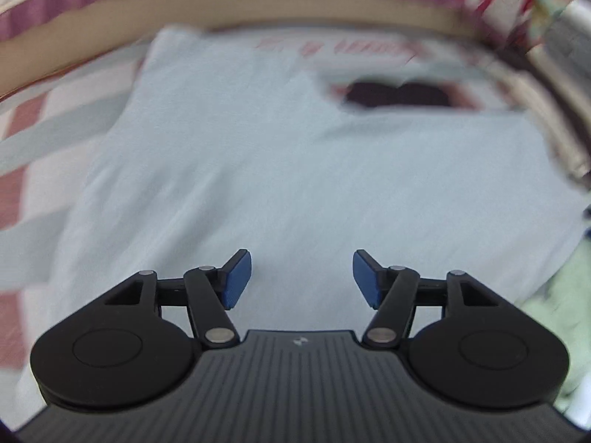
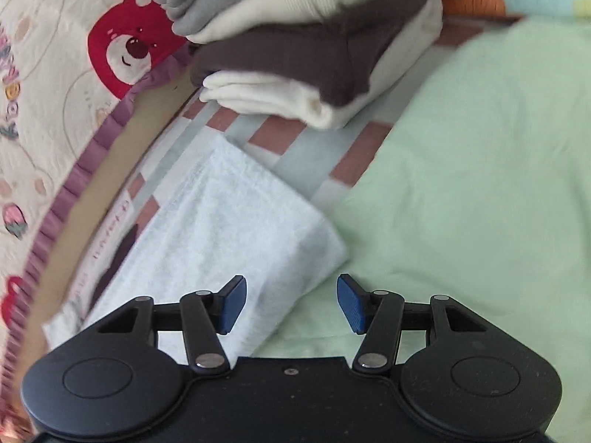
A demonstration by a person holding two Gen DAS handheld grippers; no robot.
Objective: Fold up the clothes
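**Now both claws stand wide above the pale blue shirt**

Right below my left claw (image 1: pixel 302 277) the pale blue shirt (image 1: pixel 258 155) lies spread flat, its dark neck opening (image 1: pixel 397 95) toward the far edge and a line of pink lettering just beyond it. My left claw hangs over the cloth with its blue pads wide apart and nothing between them. Through the right wrist camera I see the same shirt (image 2: pixel 229 229) with a folded corner resting on a light green sheet (image 2: pixel 480 184). My right claw (image 2: pixel 291 302) is likewise spread wide and empty above that corner. Beyond, a stack of folded clothes (image 2: pixel 295 48) sits on the checked bed cover (image 2: pixel 295 147), beside a quilt with a red bear (image 2: pixel 125 44).
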